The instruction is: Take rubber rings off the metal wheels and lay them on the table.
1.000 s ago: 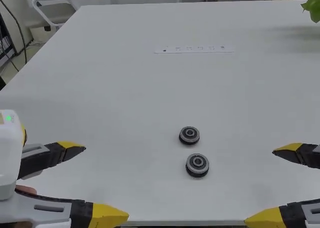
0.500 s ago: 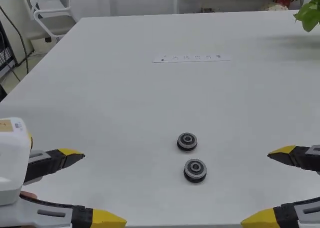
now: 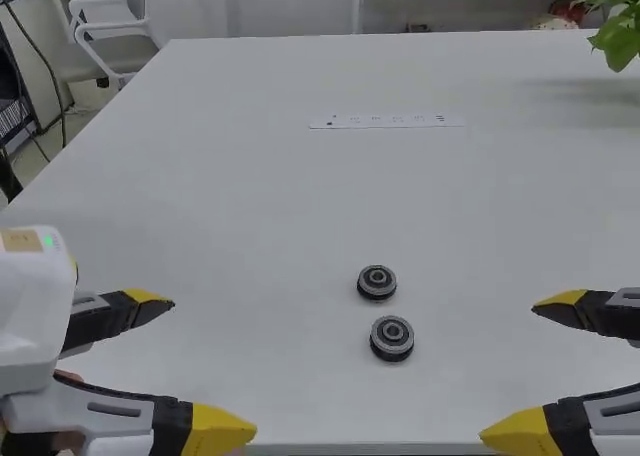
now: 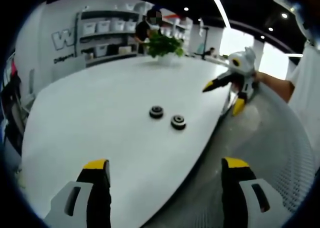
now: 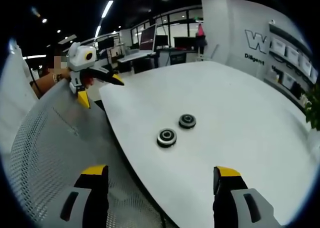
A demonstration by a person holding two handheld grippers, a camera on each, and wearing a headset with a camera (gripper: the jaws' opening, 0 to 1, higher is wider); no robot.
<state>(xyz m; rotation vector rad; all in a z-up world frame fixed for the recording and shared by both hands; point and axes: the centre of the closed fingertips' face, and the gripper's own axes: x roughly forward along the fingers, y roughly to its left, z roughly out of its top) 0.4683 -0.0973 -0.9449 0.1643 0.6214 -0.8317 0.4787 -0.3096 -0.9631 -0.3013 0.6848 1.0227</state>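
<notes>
The left tool [image 3: 188, 366], lower left, and the right tool [image 3: 520, 369], lower right, both gape empty. Between them, lower centre on the worktop [image 3: 300, 176], lie two metal wheels [image 3: 377, 283], small and probably heavy. Their rubber rings [image 3: 376, 340] look stretchy, best pinched at the rim.

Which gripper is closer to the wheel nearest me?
Right. The right gripper sits open to the right of that wheel; the left gripper is open farther off on its left.
</notes>
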